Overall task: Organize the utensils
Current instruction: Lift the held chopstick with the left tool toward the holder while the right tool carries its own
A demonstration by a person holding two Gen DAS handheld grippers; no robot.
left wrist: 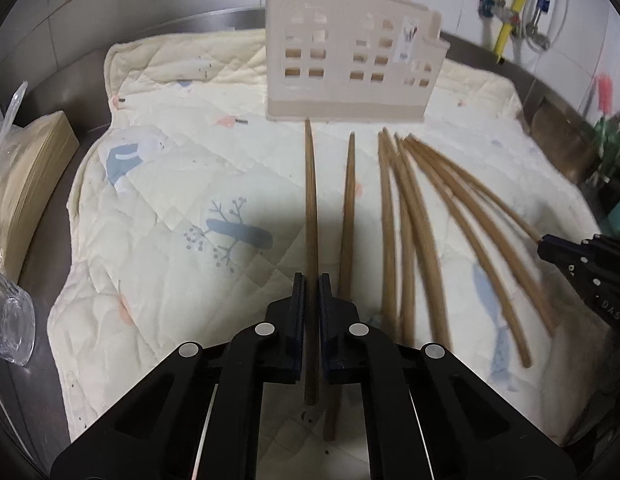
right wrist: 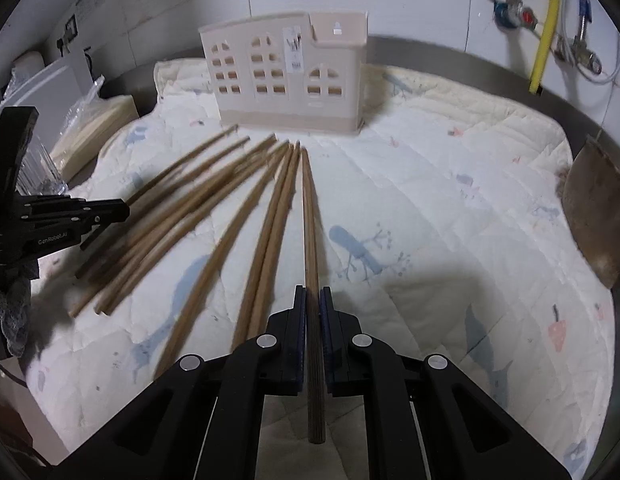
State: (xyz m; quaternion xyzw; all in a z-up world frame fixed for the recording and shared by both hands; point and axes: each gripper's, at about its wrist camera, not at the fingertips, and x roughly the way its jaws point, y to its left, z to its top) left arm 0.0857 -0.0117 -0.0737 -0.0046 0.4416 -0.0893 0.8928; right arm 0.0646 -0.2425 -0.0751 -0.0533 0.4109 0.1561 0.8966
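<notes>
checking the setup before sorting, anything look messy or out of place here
Yes: the chopsticks lie loose and fanned across the quilted mat rather than in the house-shaped holder. Each gripper is clamped on one. Nothing looks spilled or broken.

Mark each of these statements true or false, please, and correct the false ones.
1. The left gripper is shut on a chopstick. True.
2. The right gripper is open and holds nothing. False: it is shut on a chopstick.
3. The utensil holder lies flat on its side. False: it stands upright on the quilted mat.
4. Several loose chopsticks lie on the mat in front of the holder. True.
5. The holder looks like a house with window cut-outs. True.
6. The mat is plain black. False: it is cream with small printed figures.
</notes>
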